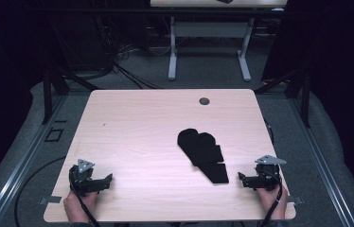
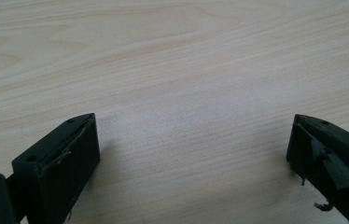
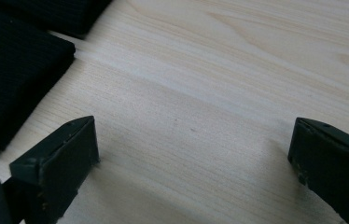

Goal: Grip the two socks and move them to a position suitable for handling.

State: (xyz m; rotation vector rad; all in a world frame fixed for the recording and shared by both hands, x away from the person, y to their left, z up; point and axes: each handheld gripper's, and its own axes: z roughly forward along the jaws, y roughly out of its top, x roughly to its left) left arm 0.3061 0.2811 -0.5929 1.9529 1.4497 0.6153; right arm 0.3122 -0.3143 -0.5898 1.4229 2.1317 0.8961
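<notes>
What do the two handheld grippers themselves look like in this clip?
Both are black. The left gripper and right gripper each carry a grey three-cornered plate on top and trail a black cable toward the person. Close up, the jaws are blocky black wedges with small screw holes and slightly frayed pad edges.

Left gripper [image 1: 109, 178] low at near-left, held by left hand [image 1: 78, 204] from the bottom edge; jaws wide apart, nothing btwn them, pointing inward. Right gripper [image 1: 240, 178] low at near-right, held by right hand [image 1: 274, 198]; jaws likewise spread wide, empty, pointing inward twd the left one.
</notes>
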